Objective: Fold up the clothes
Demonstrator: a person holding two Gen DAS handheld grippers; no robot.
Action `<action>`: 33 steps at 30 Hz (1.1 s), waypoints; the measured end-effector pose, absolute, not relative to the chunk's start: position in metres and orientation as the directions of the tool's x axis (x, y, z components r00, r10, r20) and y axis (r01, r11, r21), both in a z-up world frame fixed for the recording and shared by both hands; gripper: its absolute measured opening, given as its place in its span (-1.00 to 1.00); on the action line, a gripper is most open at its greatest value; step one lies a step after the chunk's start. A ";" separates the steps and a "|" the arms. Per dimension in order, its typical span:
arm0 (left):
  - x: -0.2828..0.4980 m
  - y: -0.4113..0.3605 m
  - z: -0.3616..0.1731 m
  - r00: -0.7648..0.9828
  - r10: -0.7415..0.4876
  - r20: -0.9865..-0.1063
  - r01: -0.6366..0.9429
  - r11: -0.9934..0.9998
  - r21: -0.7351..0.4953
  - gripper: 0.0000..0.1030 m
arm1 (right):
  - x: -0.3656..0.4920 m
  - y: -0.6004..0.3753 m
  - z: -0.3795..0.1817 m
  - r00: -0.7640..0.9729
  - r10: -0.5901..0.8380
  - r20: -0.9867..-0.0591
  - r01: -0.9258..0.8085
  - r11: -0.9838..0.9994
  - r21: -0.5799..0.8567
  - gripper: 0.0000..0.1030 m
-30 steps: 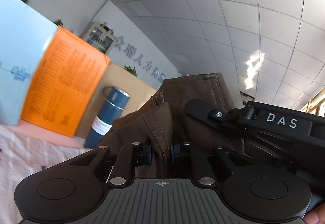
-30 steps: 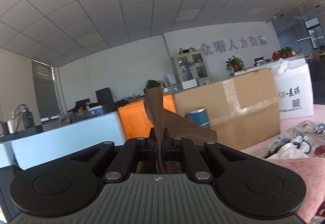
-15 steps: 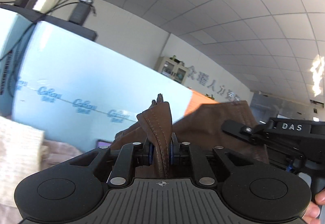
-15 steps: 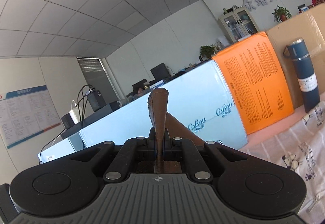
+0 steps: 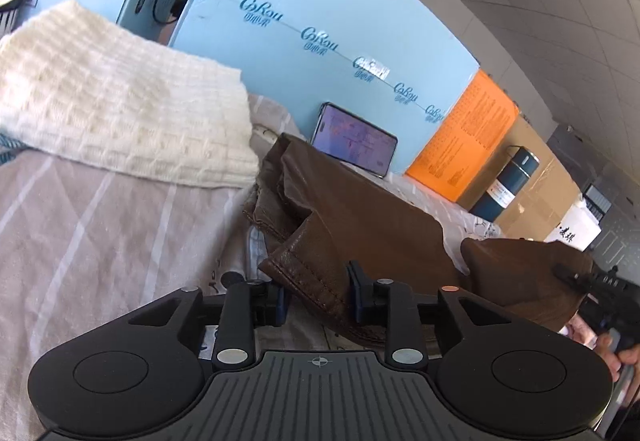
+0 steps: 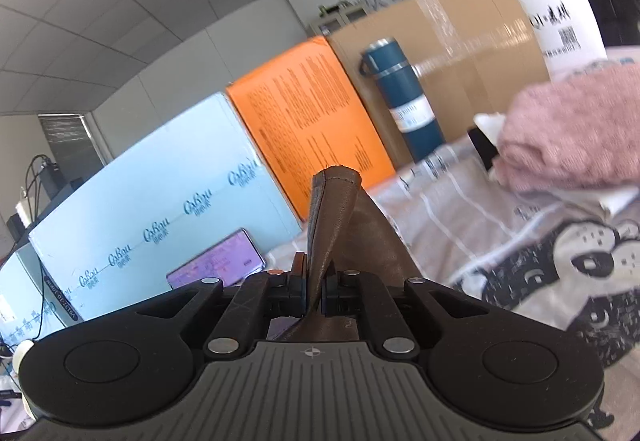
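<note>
Now my left gripper [image 5: 316,299] is spread over the brown leather garment [image 5: 360,217] (lying on the bedsheet [image 5: 100,241]), while my right gripper [image 6: 316,291] pinches its stitched edge.

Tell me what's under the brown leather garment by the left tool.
The brown leather garment lies on the striped, cartoon-printed bedsheet, beside the white knit sweater. The left tool is open around its hem. Whatever lies beneath the garment's middle is covered.
</note>
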State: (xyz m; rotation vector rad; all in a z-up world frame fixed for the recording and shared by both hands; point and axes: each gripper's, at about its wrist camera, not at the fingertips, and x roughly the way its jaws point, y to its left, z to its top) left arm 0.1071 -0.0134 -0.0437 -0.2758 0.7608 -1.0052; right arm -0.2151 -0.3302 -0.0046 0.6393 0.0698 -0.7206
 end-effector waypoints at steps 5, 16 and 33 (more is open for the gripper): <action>0.128 -0.007 -0.056 0.206 -0.867 -0.454 0.582 0.482 -0.655 0.44 | -0.237 -0.337 -0.021 0.726 -0.602 -0.332 0.658 0.468 0.590 0.17; 0.173 -0.061 -0.046 0.105 -0.836 -0.538 0.767 0.412 -0.492 0.57 | -0.233 -0.380 -0.045 0.790 -0.419 -0.447 0.605 0.417 0.678 0.42; 0.110 -0.070 -0.005 0.523 -0.810 -0.264 0.845 0.533 0.041 -0.86 | -0.158 -0.393 0.008 0.829 -0.495 -0.260 0.552 0.648 0.525 -0.86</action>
